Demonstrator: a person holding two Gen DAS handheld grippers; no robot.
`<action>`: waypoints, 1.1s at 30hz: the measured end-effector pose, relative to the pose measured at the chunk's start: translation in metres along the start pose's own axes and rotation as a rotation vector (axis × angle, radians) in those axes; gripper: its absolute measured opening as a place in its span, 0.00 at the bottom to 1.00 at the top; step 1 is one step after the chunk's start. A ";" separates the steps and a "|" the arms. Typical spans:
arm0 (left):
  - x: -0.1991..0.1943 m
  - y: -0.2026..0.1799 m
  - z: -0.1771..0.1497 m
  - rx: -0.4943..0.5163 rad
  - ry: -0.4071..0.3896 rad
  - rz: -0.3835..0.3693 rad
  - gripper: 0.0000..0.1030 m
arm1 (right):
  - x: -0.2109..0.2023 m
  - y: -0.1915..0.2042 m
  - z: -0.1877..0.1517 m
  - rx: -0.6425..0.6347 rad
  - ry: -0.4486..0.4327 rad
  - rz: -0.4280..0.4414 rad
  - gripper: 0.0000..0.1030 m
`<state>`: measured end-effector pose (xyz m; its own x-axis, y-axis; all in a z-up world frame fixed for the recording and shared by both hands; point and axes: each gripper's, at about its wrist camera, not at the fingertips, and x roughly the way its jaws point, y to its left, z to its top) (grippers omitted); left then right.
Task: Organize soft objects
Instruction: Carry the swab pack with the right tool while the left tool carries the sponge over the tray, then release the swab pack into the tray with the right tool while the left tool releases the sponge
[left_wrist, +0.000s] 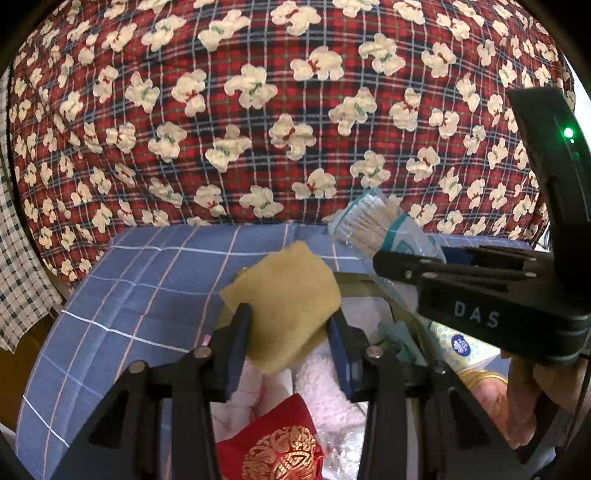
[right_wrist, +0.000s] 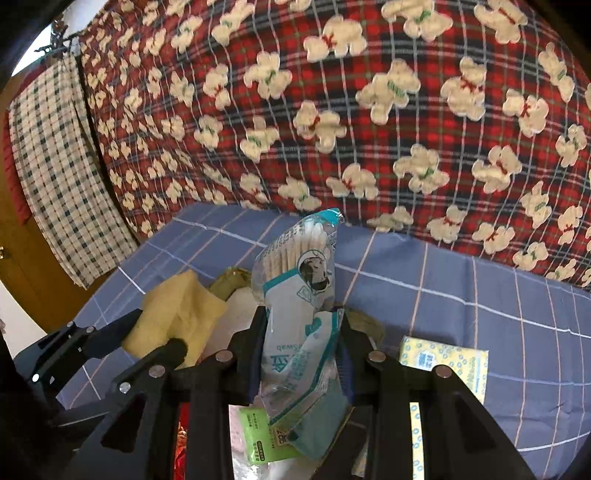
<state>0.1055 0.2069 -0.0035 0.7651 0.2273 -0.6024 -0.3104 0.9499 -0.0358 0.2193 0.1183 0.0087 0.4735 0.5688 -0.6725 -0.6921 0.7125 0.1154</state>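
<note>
My left gripper (left_wrist: 290, 325) is shut on a yellow sponge cloth (left_wrist: 284, 295) and holds it above a container's rim (left_wrist: 354, 278). The cloth also shows in the right wrist view (right_wrist: 177, 314), held by the left gripper (right_wrist: 155, 332). My right gripper (right_wrist: 303, 332) is shut on a clear bag of cotton swabs (right_wrist: 299, 280) and holds it upright. In the left wrist view the swab bag (left_wrist: 369, 225) sticks up from the right gripper (left_wrist: 413, 264) at the right.
A blue checked sheet (left_wrist: 147, 280) covers the bed, with a red plaid teddy-bear quilt (left_wrist: 258, 110) behind. Below the grippers lie a pink fluffy towel (left_wrist: 321, 384), a red embroidered pouch (left_wrist: 280, 446) and a yellow tissue pack (right_wrist: 443, 362). A green packet (right_wrist: 258, 435) lies below the swab bag.
</note>
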 end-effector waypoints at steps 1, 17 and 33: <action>0.002 0.001 -0.001 -0.002 0.008 -0.005 0.38 | 0.003 0.001 -0.001 -0.001 0.012 -0.001 0.35; 0.027 0.003 -0.016 0.038 0.123 -0.016 0.41 | 0.035 0.014 -0.017 -0.037 0.131 -0.032 0.35; 0.019 0.006 -0.022 0.046 0.133 0.007 0.70 | 0.018 0.017 -0.030 0.001 0.103 0.051 0.65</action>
<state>0.1060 0.2119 -0.0325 0.6806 0.2064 -0.7030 -0.2866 0.9580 0.0038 0.1999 0.1285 -0.0236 0.3790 0.5590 -0.7374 -0.7131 0.6843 0.1523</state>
